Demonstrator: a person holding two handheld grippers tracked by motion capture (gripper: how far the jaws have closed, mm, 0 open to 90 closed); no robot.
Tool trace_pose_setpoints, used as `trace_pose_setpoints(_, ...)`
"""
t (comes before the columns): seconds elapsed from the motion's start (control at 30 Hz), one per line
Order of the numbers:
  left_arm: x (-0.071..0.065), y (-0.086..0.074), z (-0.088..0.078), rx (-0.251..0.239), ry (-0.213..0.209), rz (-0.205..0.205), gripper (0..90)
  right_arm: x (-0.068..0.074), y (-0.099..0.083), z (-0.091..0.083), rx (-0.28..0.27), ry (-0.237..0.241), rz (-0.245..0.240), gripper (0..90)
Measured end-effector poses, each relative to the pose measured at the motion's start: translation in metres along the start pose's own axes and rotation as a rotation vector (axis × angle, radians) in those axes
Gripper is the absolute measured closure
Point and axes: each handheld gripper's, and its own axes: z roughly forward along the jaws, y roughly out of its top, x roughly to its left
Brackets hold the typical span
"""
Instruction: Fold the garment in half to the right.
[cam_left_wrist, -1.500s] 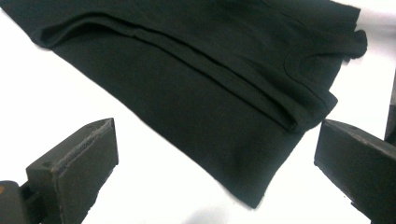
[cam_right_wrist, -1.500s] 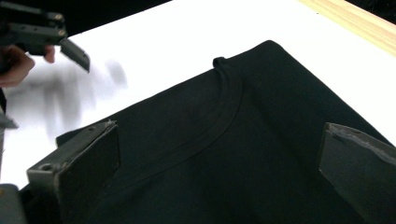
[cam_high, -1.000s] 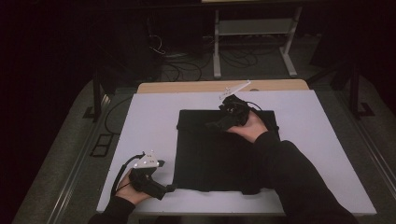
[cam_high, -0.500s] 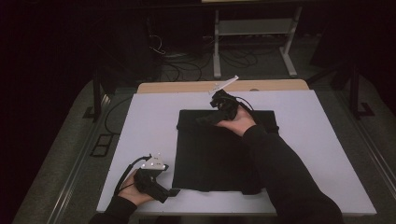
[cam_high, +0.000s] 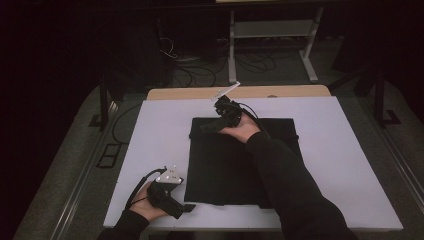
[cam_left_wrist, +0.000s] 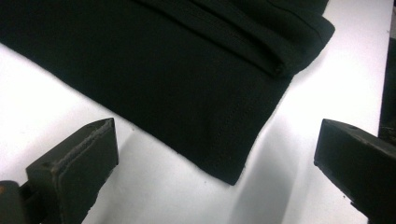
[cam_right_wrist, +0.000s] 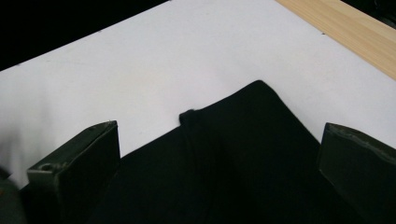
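A black folded cloth (cam_high: 235, 165) lies flat in the middle of the white table cover (cam_high: 345, 165). My left gripper (cam_high: 186, 206) rests at the table's near left, open, its jaws pointing at the cloth's near-left corner (cam_left_wrist: 233, 179). In the left gripper view that corner lies on the cover between the open jaws of the left gripper (cam_left_wrist: 217, 135), untouched. My right gripper (cam_high: 206, 128) hovers open over the cloth's far-left part. The right gripper view shows the open right gripper (cam_right_wrist: 219, 135) above the cloth, with the far corner (cam_right_wrist: 257, 86) just ahead.
A wooden strip (cam_high: 280, 92) runs along the table's far edge. Beyond it stand a grey metal frame (cam_high: 272, 30) and loose cables (cam_high: 175, 55) on the floor. Dark posts (cam_high: 104, 100) flank the table. Bare white cover lies left and right of the cloth.
My right gripper has moved left along the cloth's far edge toward its far-left corner. The left gripper has crept right, closer to the near-left corner.
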Motion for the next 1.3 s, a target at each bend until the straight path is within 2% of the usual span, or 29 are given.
trace_pose_setpoints(0.2,0.000,0.000,0.001,0.005,-0.004,0.004,0.0,-0.005,0.010,0.016,0.004,-0.016,0.002,0.0)
trace_pose_setpoints(0.23,0.000,0.000,0.001,0.010,-0.005,0.014,0.0,-0.004,0.013,0.018,0.004,-0.022,0.016,0.0)
trace_pose_setpoints(0.27,-0.001,0.000,0.002,0.002,-0.003,0.006,0.0,-0.005,0.015,0.021,0.001,-0.027,0.016,0.0)
trace_pose_setpoints(0.37,-0.001,0.001,0.002,0.011,-0.003,0.025,0.0,-0.009,0.019,0.026,-0.010,-0.031,0.016,0.0)
trace_pose_setpoints(0.47,-0.002,0.001,0.004,0.016,-0.004,0.023,0.0,-0.013,0.022,0.034,-0.008,-0.037,0.033,0.0)
trace_pose_setpoints(0.53,-0.002,0.001,0.004,0.023,-0.005,0.038,0.0,-0.015,0.024,0.039,-0.002,-0.044,0.031,0.0)
trace_pose_setpoints(0.57,-0.003,0.001,0.005,0.012,-0.004,0.027,0.0,-0.016,0.024,0.042,0.000,-0.051,0.032,0.0)
trace_pose_setpoints(0.7,-0.003,0.002,0.005,0.025,0.000,0.051,0.0,-0.020,0.024,0.057,0.017,-0.072,0.045,0.0)
trace_pose_setpoints(0.77,-0.004,0.002,0.006,0.016,0.005,0.043,0.0,-0.022,0.024,0.064,0.021,-0.084,0.050,0.0)
trace_pose_setpoints(0.8,-0.004,0.002,0.005,0.027,0.006,0.059,0.0,-0.024,0.024,0.067,0.022,-0.089,0.046,0.0)
trace_pose_setpoints(0.87,-0.005,0.003,0.006,0.020,0.013,0.055,0.5,-0.026,0.023,0.074,0.023,-0.097,0.054,0.0)
trace_pose_setpoints(0.97,-0.006,0.004,0.005,0.022,0.030,0.073,8.0,-0.030,0.021,0.084,0.023,-0.104,0.073,0.0)
trace_pose_setpoints(1.07,-0.008,0.004,0.006,0.011,0.044,0.070,13.4,-0.032,0.020,0.089,0.028,-0.111,0.077,0.0)
trace_pose_setpoints(1.1,-0.008,0.004,0.006,0.026,0.054,0.093,13.4,-0.033,0.020,0.091,0.034,-0.115,0.084,0.0)
trace_pose_setpoints(1.13,-0.008,0.004,0.006,0.026,0.054,0.093,14.3,-0.033,0.020,0.091,0.034,-0.115,0.084,0.0)
trace_pose_setpoints(1.17,-0.010,0.004,0.006,0.012,0.089,0.108,20.3,-0.036,0.018,0.099,0.048,-0.126,0.094,0.0)
trace_pose_setpoints(1.23,-0.010,0.004,0.006,0.006,0.086,0.107,23.2,-0.036,0.018,0.101,0.052,-0.127,0.096,0.0)
trace_pose_setpoints(1.3,-0.010,0.005,0.006,0.003,0.090,0.109,32.9,-0.036,0.018,0.104,0.062,-0.128,0.086,0.0)
